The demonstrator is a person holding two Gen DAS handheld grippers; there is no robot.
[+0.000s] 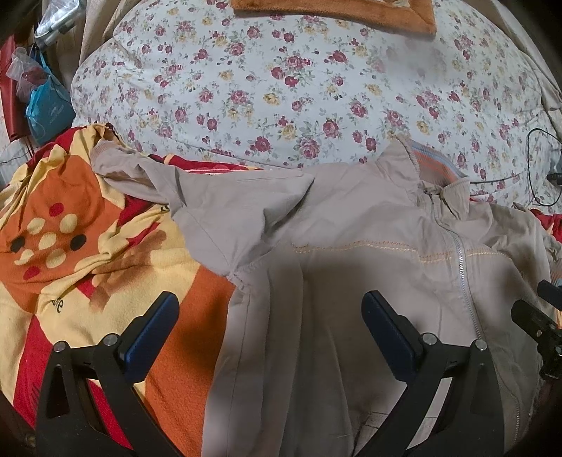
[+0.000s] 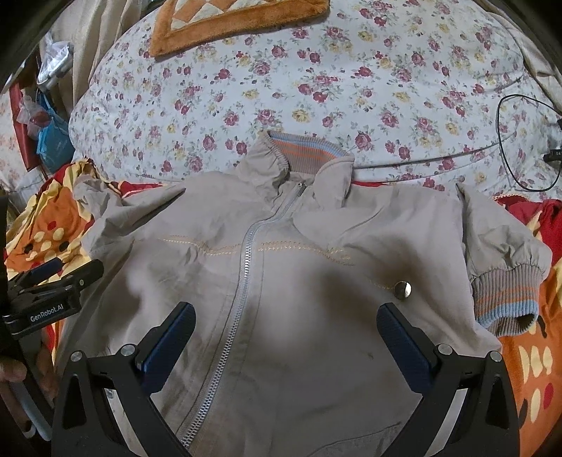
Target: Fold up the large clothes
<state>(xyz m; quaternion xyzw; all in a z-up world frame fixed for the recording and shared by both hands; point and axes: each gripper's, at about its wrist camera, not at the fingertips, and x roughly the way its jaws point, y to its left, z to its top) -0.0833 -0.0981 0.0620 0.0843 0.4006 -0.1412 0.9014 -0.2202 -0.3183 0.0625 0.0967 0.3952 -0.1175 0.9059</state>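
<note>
A beige zip-up jacket (image 2: 298, 281) lies front up on a bed, collar toward the far side, zipper (image 2: 246, 267) closed. Its right sleeve is bent down, with the striped ribbed cuff (image 2: 505, 298) at the right. Its left sleeve (image 1: 196, 182) is bunched and folded across toward the chest. My left gripper (image 1: 270, 316) is open and empty above the jacket's left side. My right gripper (image 2: 286, 327) is open and empty above the chest, near a metal snap (image 2: 403, 290). The left gripper also shows in the right wrist view (image 2: 52, 281), and the right gripper at the left view's edge (image 1: 541, 316).
An orange, red and yellow patterned blanket (image 1: 87, 246) lies under the jacket. A floral duvet (image 1: 281, 88) lies beyond, with an orange plush mat (image 2: 228, 21) on it. A black cable (image 2: 520, 140) runs at the right. Bags (image 1: 45, 102) hang at the far left.
</note>
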